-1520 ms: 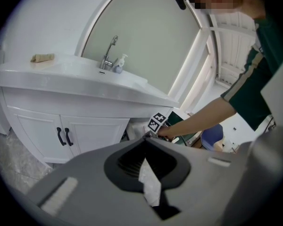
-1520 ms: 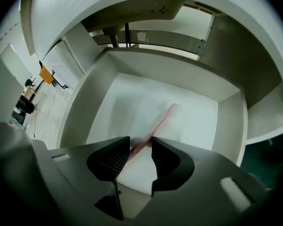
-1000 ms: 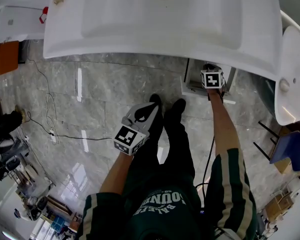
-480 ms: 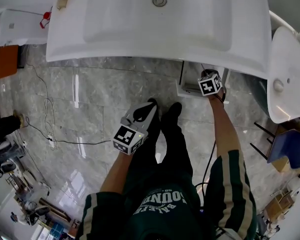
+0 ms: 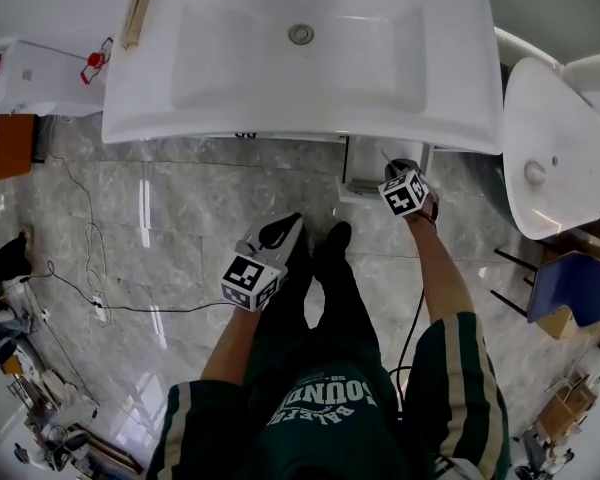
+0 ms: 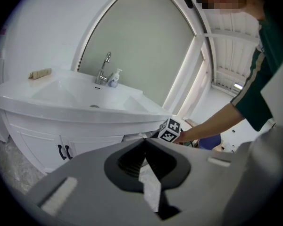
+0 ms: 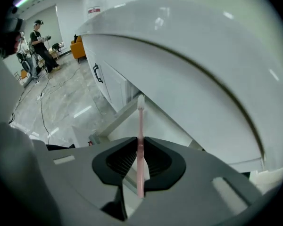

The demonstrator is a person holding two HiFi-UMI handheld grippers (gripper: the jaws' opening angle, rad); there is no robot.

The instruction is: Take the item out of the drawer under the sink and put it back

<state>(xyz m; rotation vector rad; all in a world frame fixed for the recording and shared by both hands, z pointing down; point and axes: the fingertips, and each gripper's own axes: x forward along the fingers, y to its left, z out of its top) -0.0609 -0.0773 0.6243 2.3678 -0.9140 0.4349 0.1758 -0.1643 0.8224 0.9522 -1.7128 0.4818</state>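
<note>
A thin pink toothbrush (image 7: 140, 147) stands upright between my right gripper's (image 7: 140, 142) pads, its white bristle head (image 7: 140, 101) pointing away; the gripper is shut on it. In the head view the right gripper (image 5: 405, 180) points steeply down over the open white drawer (image 5: 363, 175) under the sink (image 5: 230, 78), at its front right. The drawer (image 7: 114, 121) lies just beyond the toothbrush in the right gripper view. My left gripper (image 5: 285, 228) hangs in front of my legs, jaws shut with nothing in them (image 6: 144, 142); from it the right gripper's marker cube (image 6: 170, 130) shows beside the cabinet.
A white toilet (image 5: 550, 158) stands right of the sink, a blue chair (image 5: 577, 290) nearer me. Closed cabinet doors with black handles (image 6: 63, 150) sit left of the drawer. A wooden brush (image 5: 138, 13) lies on the sink's left rim. A cable (image 5: 90, 268) runs across the marble floor.
My right gripper has lifted up and back from the drawer and rolled, with the toothbrush still in it. The left gripper has risen a little. The head view has shifted toward the sink.
</note>
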